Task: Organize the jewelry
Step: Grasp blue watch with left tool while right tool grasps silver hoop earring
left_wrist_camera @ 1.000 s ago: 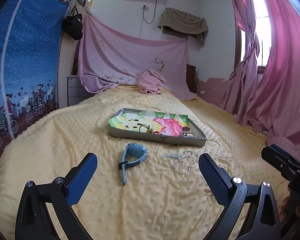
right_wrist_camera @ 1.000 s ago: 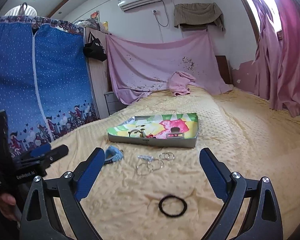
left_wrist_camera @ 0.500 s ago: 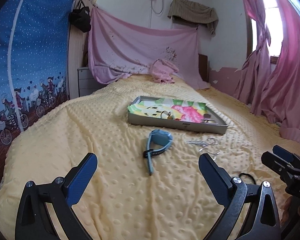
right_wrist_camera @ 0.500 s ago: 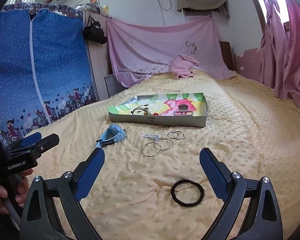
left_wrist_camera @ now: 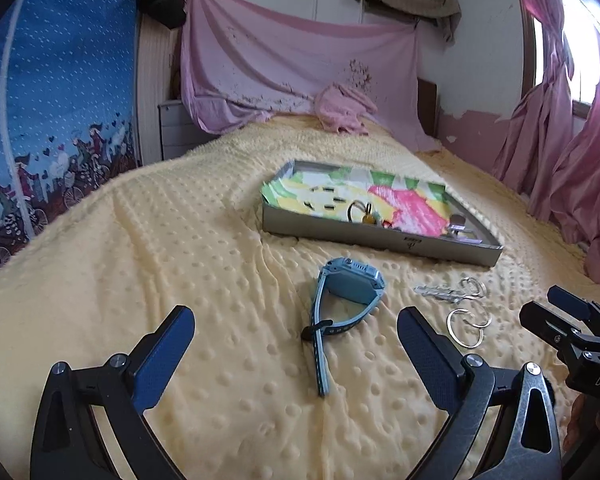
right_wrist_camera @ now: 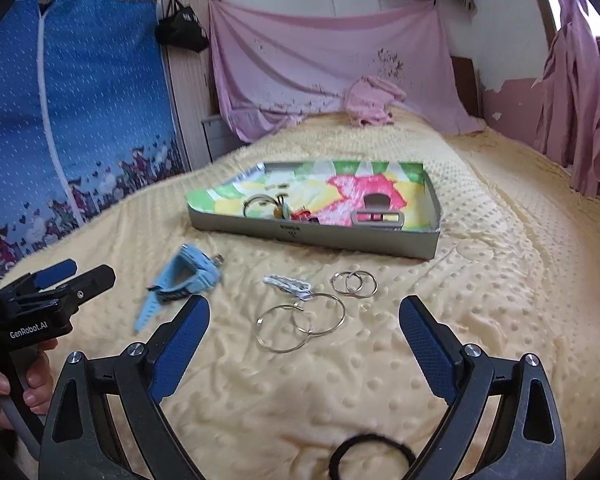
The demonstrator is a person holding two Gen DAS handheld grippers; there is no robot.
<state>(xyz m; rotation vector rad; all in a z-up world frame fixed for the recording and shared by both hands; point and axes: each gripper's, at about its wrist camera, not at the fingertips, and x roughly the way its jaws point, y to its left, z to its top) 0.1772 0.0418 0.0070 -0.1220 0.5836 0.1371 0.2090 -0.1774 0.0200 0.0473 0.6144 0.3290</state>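
Note:
A light blue watch [left_wrist_camera: 342, 292] lies on the yellow bedspread [left_wrist_camera: 160, 264], just ahead of my open, empty left gripper [left_wrist_camera: 296, 344]; the watch also shows in the right wrist view [right_wrist_camera: 184, 280]. Silver hoop earrings [right_wrist_camera: 300, 322], two smaller rings [right_wrist_camera: 354, 283] and a silver clip [right_wrist_camera: 286, 283] lie ahead of my open, empty right gripper [right_wrist_camera: 304, 344]. A black hair tie [right_wrist_camera: 372, 454] lies low between its fingers. A grey tray [right_wrist_camera: 312, 236] with a colourful liner holds several small pieces.
The tray [left_wrist_camera: 380, 238] sits mid-bed beyond the loose items. A pink cloth heap [left_wrist_camera: 344, 110] lies at the bed's head. A blue wardrobe [right_wrist_camera: 80, 92] stands left, pink curtains [left_wrist_camera: 572, 160] right. The bedspread is bumpy and wrinkled.
Both grippers have moved forward and lower toward the items; the watch and hoops look nearer. The hair tie has slid to the bottom edge of the right view. Both stay open.

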